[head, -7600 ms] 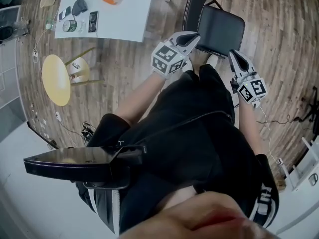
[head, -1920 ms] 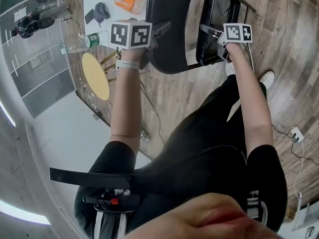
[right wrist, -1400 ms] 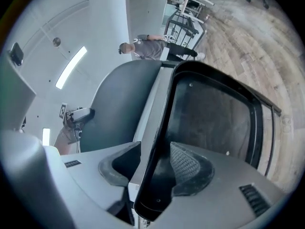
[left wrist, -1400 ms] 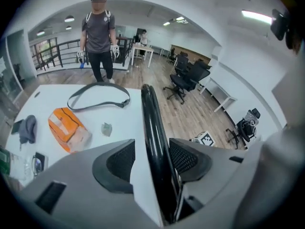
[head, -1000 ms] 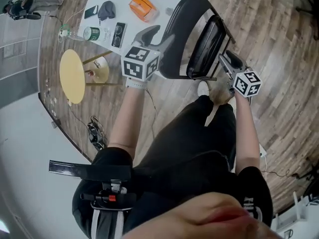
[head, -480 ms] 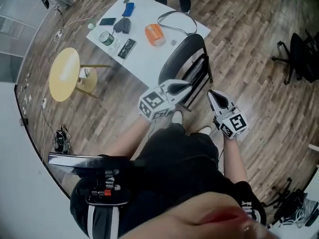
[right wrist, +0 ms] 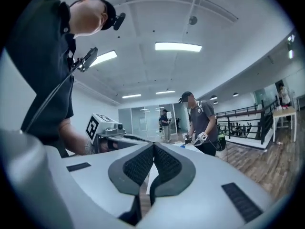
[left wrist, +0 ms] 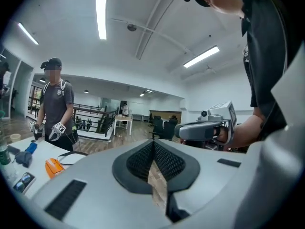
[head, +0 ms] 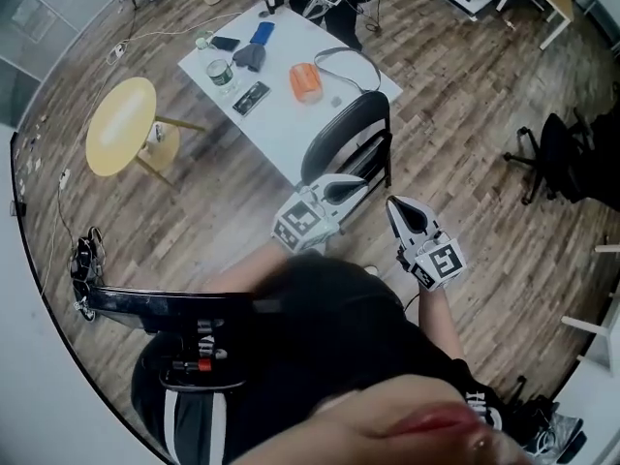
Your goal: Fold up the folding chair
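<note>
Closest in, the left gripper (head: 356, 182) and the right gripper (head: 393, 203) are held side by side, both shut tight with nothing pinched. Just past them the folding chair (head: 347, 132) is seen already folded flat, stood upright on the wood floor (head: 455, 114) right beside the white bench (head: 281, 114). Further off, a yellow stool (head: 118, 124) is parked.
</note>
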### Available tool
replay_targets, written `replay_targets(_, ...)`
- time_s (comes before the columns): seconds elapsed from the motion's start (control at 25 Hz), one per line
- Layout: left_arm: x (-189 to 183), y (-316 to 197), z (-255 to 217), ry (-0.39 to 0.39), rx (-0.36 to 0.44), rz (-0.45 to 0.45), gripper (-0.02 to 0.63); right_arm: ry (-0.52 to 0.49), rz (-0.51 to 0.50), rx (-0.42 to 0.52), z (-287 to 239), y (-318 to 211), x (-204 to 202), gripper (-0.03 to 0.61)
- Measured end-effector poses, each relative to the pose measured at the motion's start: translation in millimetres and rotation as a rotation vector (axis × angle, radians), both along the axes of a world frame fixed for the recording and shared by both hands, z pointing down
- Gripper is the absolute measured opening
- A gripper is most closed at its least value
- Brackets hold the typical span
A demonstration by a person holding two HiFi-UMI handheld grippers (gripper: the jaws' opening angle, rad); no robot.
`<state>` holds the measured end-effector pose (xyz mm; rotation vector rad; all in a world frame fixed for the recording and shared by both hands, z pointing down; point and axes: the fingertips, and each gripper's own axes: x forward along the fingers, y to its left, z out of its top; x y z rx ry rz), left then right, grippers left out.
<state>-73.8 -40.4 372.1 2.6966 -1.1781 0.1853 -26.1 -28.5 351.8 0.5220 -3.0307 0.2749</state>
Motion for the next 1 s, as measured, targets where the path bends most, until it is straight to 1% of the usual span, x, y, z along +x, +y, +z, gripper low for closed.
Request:
replay_targets(0.08,6,10,0,0.002,-0.002,0.014,0.005,0.038,-0.021,0.042,-3,9,-6,0.012)
replay_targets(0.2,16,18,-2,-0.023,0.025,0.041,0.005,0.022,-0.027,0.023,-6,9,-8,0.011)
replay_targets(0.28,19,19,-2,-0.045,0.045,0.044,0.005,0.017,-0.018,0.015,-4,7,-7,0.011)
replay_targets(0.36,19,17,-1,-0.052,0.047,0.031,0.005,0.01,-0.019,0.015,-3,8,-5,0.011)
replay_targets(0.64,9,8,-14,-0.02,0.062,-0.024,0.005,0.008,-0.013,0.026,-7,-2,-4,0.011)
replay_targets(0.84,9,7,-12,-0.016,0.051,-0.038,0.005,0.02,-0.028,0.045,-7,-2,-9,0.011)
replay_targets(1.0,8,3,-15,-0.018,0.055,-0.052,0.005,0.011,-0.035,0.039,-8,-5,-11,0.011)
